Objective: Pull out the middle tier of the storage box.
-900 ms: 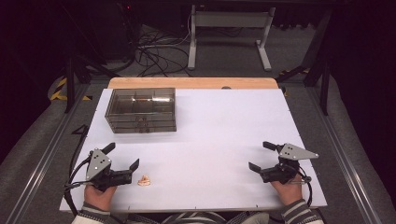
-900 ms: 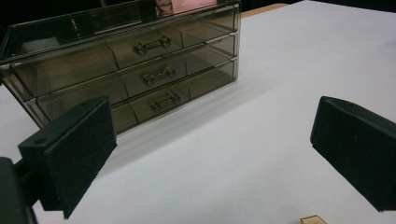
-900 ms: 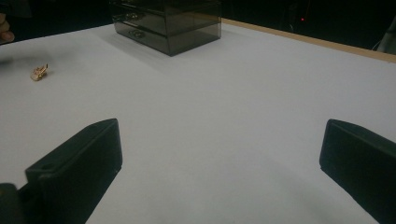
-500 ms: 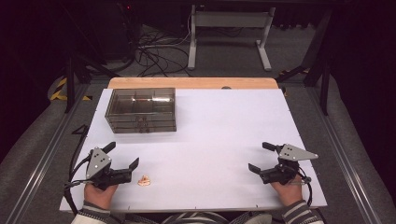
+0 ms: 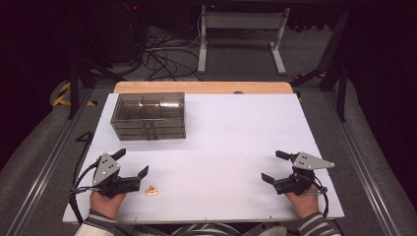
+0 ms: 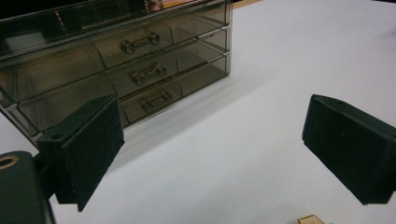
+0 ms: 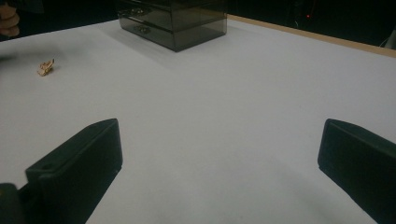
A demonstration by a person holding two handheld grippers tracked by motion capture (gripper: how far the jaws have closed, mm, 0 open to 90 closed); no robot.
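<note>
High view: both tongs, left [image 5: 132, 165] and right [image 5: 273, 166], rest released on the white surface [image 5: 236, 137]. Small tan piece [image 5: 152, 190] at 7 o'clock untouched; drawer chest [image 5: 148, 116] at 11 looks shut. Nothing seems begun.

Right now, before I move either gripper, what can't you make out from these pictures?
- Small tan object: too small in the high view to identify; cut off by the bottom edge in the left gripper view.
- Drawer unit: contents blurred behind smoky plastic; its left side is cut off in the left gripper view.
- Left hand: cropped at the right gripper view's corner.
</note>
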